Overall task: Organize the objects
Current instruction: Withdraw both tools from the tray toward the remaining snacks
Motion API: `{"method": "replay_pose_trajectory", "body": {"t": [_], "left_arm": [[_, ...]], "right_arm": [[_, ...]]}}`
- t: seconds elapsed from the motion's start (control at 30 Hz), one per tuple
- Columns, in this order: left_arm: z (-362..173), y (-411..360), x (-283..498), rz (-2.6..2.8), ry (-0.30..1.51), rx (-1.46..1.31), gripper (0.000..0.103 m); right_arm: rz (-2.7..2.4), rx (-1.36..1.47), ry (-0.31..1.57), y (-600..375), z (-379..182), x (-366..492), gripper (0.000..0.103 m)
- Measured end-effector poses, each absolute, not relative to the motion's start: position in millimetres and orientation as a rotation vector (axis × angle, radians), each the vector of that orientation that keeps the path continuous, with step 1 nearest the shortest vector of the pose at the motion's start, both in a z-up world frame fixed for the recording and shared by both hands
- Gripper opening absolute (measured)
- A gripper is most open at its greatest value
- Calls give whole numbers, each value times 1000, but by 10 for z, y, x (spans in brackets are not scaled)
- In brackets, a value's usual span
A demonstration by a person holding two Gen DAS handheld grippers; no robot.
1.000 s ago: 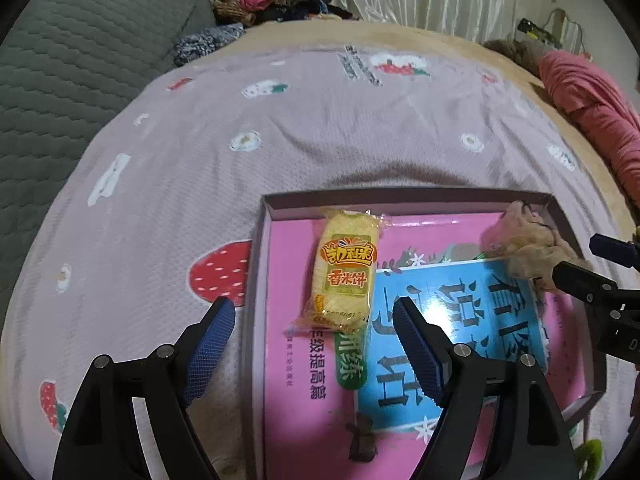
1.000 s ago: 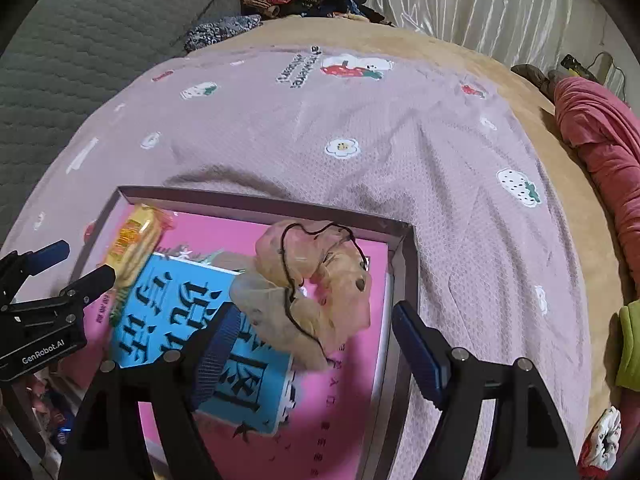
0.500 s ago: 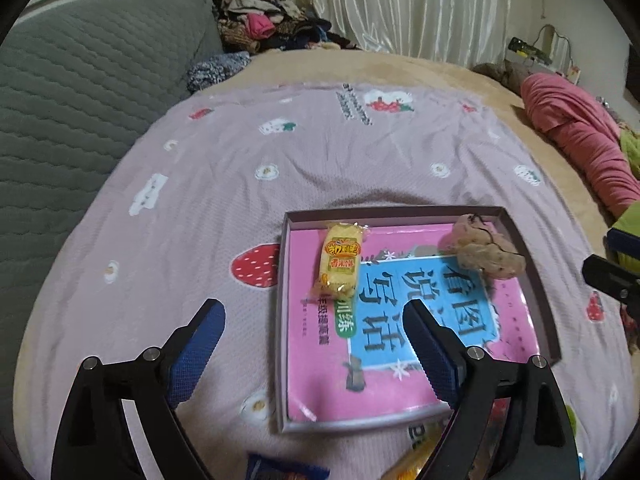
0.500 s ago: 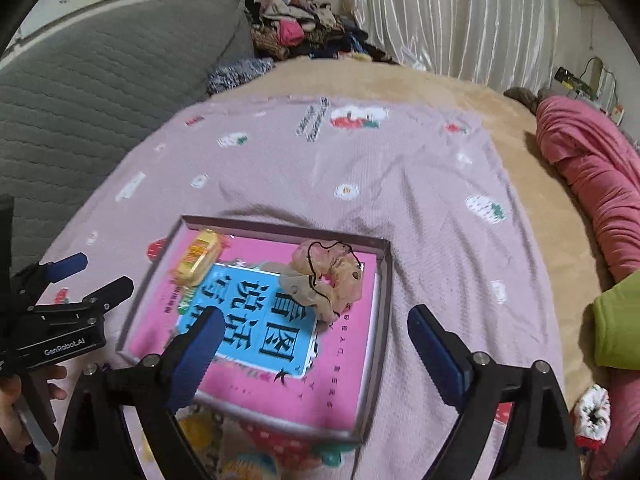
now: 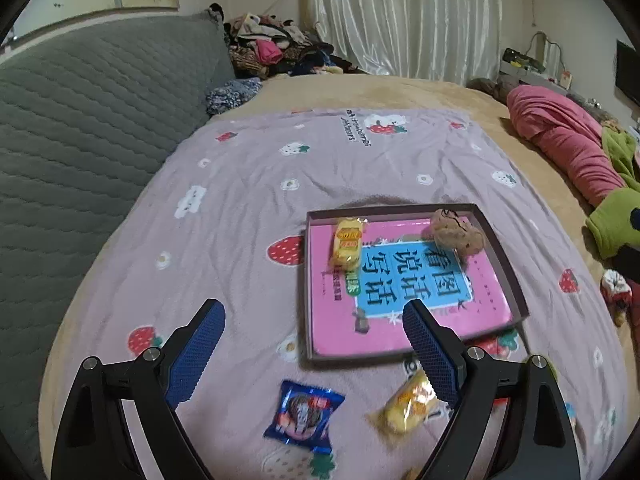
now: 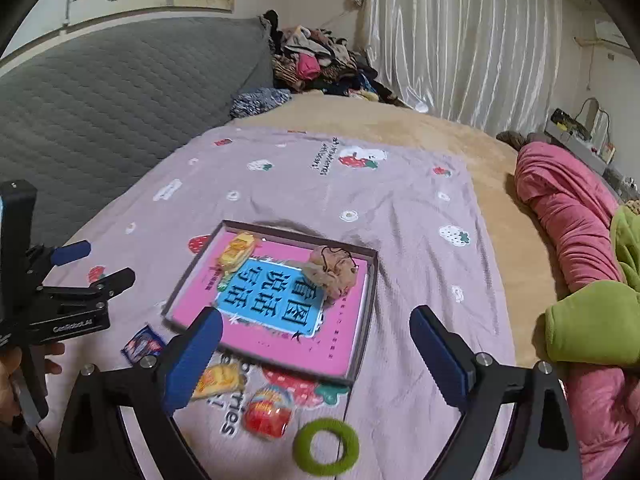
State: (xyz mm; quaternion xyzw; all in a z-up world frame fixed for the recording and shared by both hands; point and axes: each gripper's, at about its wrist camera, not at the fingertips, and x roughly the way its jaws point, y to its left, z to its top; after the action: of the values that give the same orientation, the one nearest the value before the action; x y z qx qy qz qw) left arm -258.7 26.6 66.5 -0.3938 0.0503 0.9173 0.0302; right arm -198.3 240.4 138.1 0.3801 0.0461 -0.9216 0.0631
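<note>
Large black Chinese characters, 看图说话写话, fill the blue panel on the pink book cover lying flat inside the shallow dark-rimmed cardboard tray, which sits in the centre-right of the left wrist view on the lilac strawberry-print blanket. That blanket carries small slanted dark lettering near its far edge, too small to read, and the fragment "ries" shows at the bottom of the right wrist view. The left gripper's black body at the left edge there bears white lettering that looks like "GenRobot.AI". In the tray, a yellow crinkled snack packet with red-and-orange print lies at the upper left, and a beige gauzy scrunchie with a thin black cord at the upper right. Below the tray lie a blue foil sweet wrapper, a second yellow snack packet, a red-and-yellow round packet and a green fuzzy hair ring. Both the left gripper and the right gripper have just been opening; both stand wide with nothing between their blue pads.
</note>
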Motion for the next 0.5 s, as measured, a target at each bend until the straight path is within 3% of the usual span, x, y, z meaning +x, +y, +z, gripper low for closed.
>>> {"method": "replay_pose_trajectory", "body": {"t": [0.5], "left_arm": [[547, 146, -1765, 2799, 134, -1226, 91]], "right_arm": [[-2764, 1121, 173, 2290, 1375, -1071, 96]]}}
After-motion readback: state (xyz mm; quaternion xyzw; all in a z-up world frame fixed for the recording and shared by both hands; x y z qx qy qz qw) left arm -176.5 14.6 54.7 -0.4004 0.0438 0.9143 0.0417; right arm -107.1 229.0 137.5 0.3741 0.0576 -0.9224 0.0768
